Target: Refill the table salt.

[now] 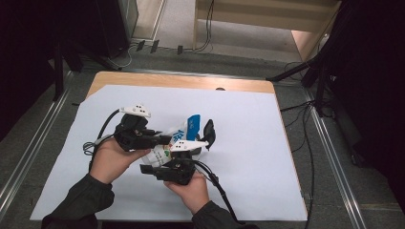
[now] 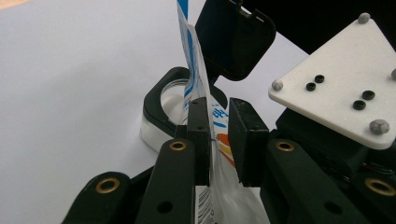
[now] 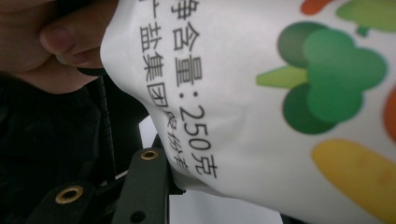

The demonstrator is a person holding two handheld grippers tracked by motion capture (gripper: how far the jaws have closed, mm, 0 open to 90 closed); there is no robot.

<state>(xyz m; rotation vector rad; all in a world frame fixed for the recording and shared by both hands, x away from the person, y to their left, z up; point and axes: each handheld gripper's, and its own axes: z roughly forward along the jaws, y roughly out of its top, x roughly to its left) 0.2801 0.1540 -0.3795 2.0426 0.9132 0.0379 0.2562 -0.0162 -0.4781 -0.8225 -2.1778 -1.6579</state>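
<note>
Over the white sheet (image 1: 248, 143) that covers the wooden table (image 1: 181, 80), the high view shows both hands meeting around a glossy white pouch (image 1: 184, 131) with a blue top corner. The left gripper (image 1: 157, 139) clasps the pouch from the left, the right gripper (image 1: 179, 157) from below, and a black hinged container (image 1: 208, 133) sits just beside the pouch on the right.

In the left gripper view, two flat, matte black jaws pinch the thin, crinkled film of the pouch (image 2: 211, 140) edge-on. Behind it stands the container (image 2: 163, 112), a clear round tub with a rounded black rim and its lid flipped up. The other gripper's white three-cornered plate (image 2: 341, 84), studded with bolts, lies at the right.

In the right gripper view, the smooth pouch (image 3: 261, 107) looms close, printed with black characters and cartoon vegetables, and one jaw presses its lower edge. A hand (image 3: 51, 42) shows at top left.
</note>
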